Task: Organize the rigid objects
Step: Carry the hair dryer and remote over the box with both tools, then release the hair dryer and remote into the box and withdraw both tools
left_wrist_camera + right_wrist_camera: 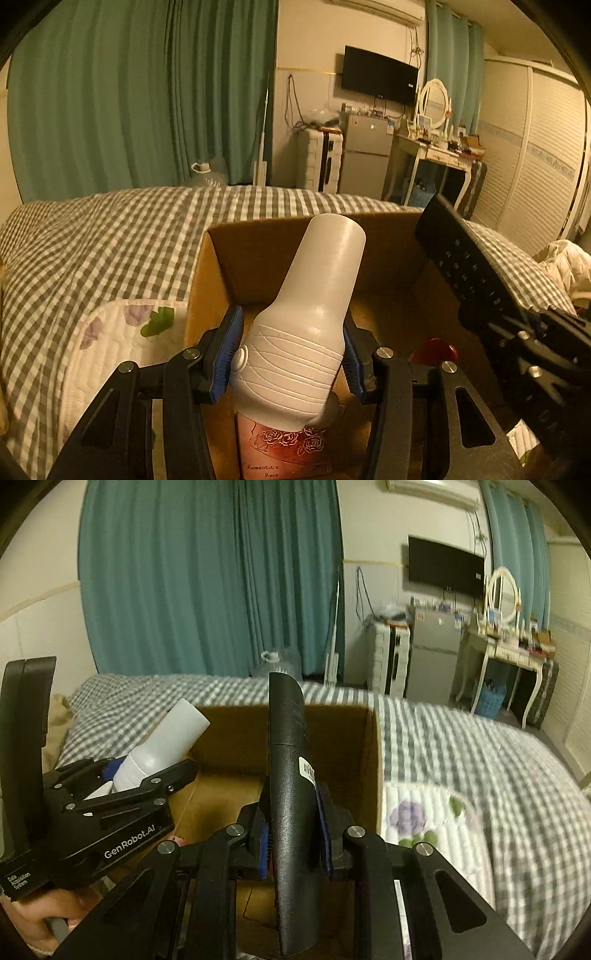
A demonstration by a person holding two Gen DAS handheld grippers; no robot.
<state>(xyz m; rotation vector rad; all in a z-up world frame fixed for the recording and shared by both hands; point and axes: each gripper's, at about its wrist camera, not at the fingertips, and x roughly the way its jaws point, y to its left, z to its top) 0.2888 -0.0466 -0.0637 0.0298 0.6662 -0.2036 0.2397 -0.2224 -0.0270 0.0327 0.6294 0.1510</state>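
My left gripper (291,354) is shut on a white pump bottle (314,306) with a red rose label, held over the open cardboard box (258,251) on the bed. The bottle's cap tilts up and away. It also shows in the right wrist view (162,746), at the left. My right gripper (293,834) is shut on a long black remote control (291,794), held upright over the same box (369,760). The remote shows in the left wrist view (472,266) at the right, slanted over the box's right side.
The box sits on a grey checked bedspread (92,251). A white quilted mat with flowers (424,812) lies beside the box. A red object (436,350) shows inside the box. A fridge (365,158), a dressing table (432,147) and green curtains stand behind the bed.
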